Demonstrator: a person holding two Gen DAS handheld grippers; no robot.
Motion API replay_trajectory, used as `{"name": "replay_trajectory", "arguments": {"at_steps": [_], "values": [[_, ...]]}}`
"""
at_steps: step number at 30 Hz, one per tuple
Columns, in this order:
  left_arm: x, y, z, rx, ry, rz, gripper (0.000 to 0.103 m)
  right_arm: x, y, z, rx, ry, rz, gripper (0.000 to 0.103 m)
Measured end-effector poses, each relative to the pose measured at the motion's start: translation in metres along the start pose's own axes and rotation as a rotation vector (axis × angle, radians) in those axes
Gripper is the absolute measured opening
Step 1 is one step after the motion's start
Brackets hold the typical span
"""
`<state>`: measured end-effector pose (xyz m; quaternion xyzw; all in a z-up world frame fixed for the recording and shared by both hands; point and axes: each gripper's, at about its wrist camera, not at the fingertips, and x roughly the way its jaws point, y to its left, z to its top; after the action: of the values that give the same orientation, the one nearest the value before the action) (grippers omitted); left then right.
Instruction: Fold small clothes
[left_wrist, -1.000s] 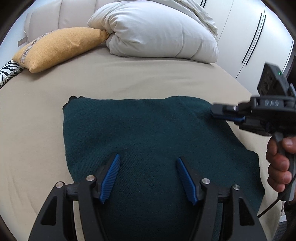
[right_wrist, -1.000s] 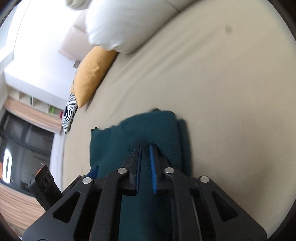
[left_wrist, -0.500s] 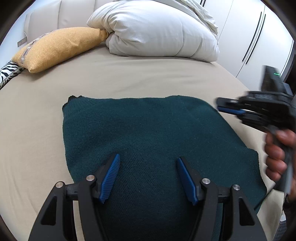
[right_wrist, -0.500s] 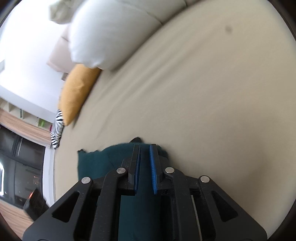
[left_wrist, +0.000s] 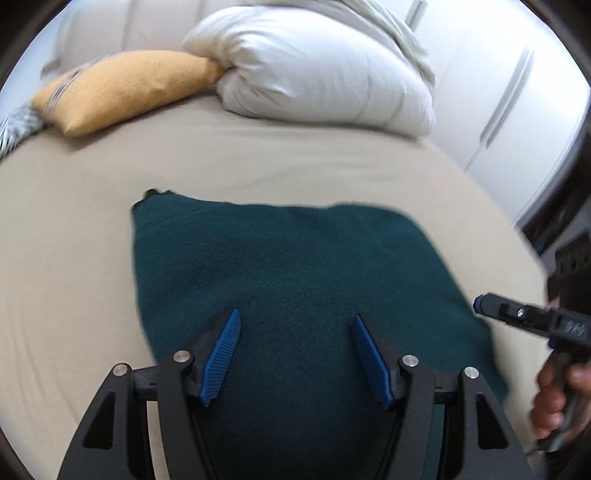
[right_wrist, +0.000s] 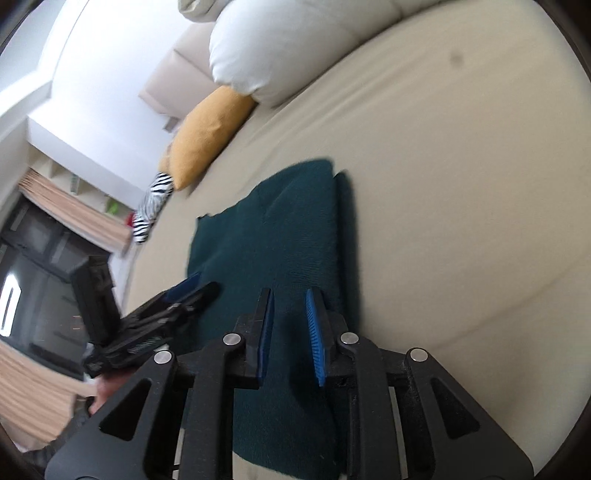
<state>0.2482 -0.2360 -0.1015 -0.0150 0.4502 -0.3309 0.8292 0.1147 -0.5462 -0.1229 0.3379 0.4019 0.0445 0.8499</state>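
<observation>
Left gripper (left_wrist: 295, 343), lower centre of its view: 2 blue-padded jaws spread wide, holding nothing, above the dark green knit garment (left_wrist: 295, 266). Right gripper (right_wrist: 290, 321), lower centre of its view: jaws parted by a narrow gap, empty, over the garment's folded right edge. Garment lies flat mid-frame on the beige bed (left_wrist: 66, 229); yellow cushion (left_wrist: 122, 85) and white pillow (left_wrist: 314, 70) at top.

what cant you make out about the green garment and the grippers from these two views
- Near edge of the dark green garment: hidden in both views by the gripper bodies.
- What kind of garment it is: folded, so no sleeves or neck show.
- Right gripper as seen from the left wrist view: cut off by the frame edge and blurred.
- Left gripper: open above the cloth; contact cannot be told.
</observation>
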Motion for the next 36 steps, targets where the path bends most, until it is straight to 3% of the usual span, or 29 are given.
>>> {"name": "replay_trajectory", "arguments": {"at_steps": [1, 3, 4, 6, 10, 13, 15, 16, 19, 22, 25, 28, 30, 32, 36], "values": [[-0.011, 0.006, -0.001, -0.042, -0.013, -0.009, 0.065, -0.011, 0.007, 0.001, -0.032, -0.025, -0.047, 0.03], [-0.035, 0.016, -0.004, -0.102, -0.06, 0.022, 0.067, -0.023, 0.013, 0.002, -0.055, -0.061, -0.088, 0.07], [-0.044, 0.021, -0.007, -0.124, -0.08, 0.038, 0.07, -0.032, 0.015, 0.003, -0.056, -0.09, -0.101, 0.075], [-0.052, 0.032, -0.014, -0.168, -0.088, 0.043, 0.072, -0.045, 0.011, 0.006, -0.068, -0.1, -0.096, 0.076], [-0.037, 0.051, -0.024, -0.258, 0.009, 0.026, 0.073, -0.024, 0.018, 0.009, -0.079, 0.006, -0.09, 0.076], [-0.022, 0.051, -0.033, -0.298, 0.074, -0.012, 0.082, 0.01, 0.014, 0.01, -0.06, 0.082, -0.085, 0.072], [-0.011, 0.047, -0.037, -0.298, 0.1, -0.045, 0.084, 0.028, 0.005, 0.012, -0.006, 0.135, -0.059, 0.055], [-0.009, 0.046, -0.038, -0.3, 0.09, -0.042, 0.085, 0.037, 0.002, 0.012, -0.002, 0.168, -0.065, 0.054], [-0.003, 0.045, -0.035, -0.315, 0.103, -0.06, 0.069, 0.055, 0.0, 0.013, -0.031, 0.196, -0.093, 0.042], [-0.004, 0.032, -0.032, -0.267, 0.123, -0.005, 0.059, 0.065, 0.001, 0.014, -0.045, 0.209, -0.119, 0.031], [-0.009, 0.021, -0.029, -0.213, 0.131, 0.05, 0.051, 0.073, 0.038, 0.002, -0.254, 0.195, -0.312, 0.028], [-0.021, 0.019, -0.029, -0.205, 0.135, 0.059, 0.04, 0.078, 0.083, -0.018, -0.474, 0.157, -0.525, 0.024], [-0.04, 0.018, -0.031, -0.192, 0.127, 0.063, 0.036, 0.08, 0.106, -0.031, -0.578, 0.125, -0.615, 0.022], [-0.064, 0.015, -0.035, -0.152, 0.104, 0.085, 0.035, 0.07, 0.129, -0.043, -0.627, 0.084, -0.623, 0.02], [-0.129, 0.023, -0.056, -0.083, 0.047, 0.13, 0.035, 0.036, 0.184, -0.076, -0.665, 0.004, -0.537, 0.02]]}}
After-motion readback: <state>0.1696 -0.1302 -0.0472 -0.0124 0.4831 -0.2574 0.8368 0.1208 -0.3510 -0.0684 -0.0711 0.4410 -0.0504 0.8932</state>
